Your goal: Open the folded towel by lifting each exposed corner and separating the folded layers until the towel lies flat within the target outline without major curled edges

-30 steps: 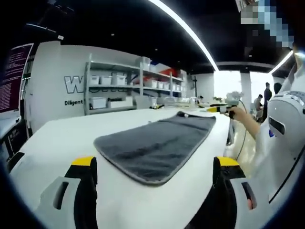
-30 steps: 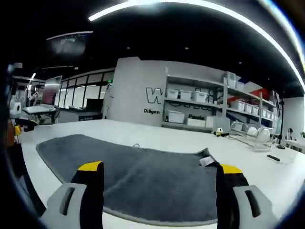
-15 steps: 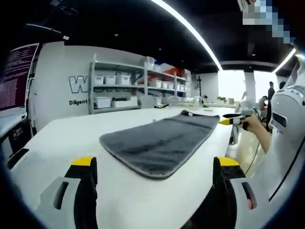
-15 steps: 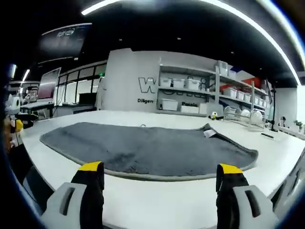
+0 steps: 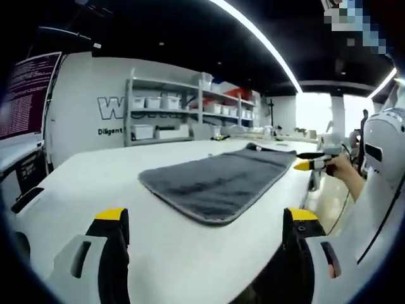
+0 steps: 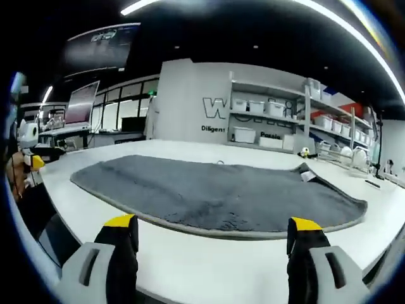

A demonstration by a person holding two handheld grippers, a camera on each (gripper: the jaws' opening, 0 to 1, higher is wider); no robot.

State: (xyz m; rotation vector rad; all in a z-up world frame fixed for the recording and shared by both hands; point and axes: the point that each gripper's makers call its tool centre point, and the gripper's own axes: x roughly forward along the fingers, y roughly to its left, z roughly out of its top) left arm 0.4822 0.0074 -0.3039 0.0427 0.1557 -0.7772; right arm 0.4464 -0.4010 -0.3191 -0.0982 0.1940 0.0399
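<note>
Both the left gripper (image 5: 205, 253) and right gripper (image 6: 212, 256) are spread and empty, so the far folded corner (image 6: 308, 174) of the grey towel (image 6: 215, 193) could stay curled.

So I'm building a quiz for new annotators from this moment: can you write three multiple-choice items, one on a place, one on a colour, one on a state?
1. Where does the grey towel lie?
A. on the white table
B. on a shelf
C. on the floor

2. What colour are the tips of the right gripper fingers?
A. red
B. yellow
C. green

3. How does the left gripper stand?
A. shut on the towel
B. open, short of the towel
C. shut on a box

Key: 1 A, the towel is spread on the tabletop; 2 B, both tips are yellow; 3 B, its fingers stand wide apart with bare table between them.
</note>
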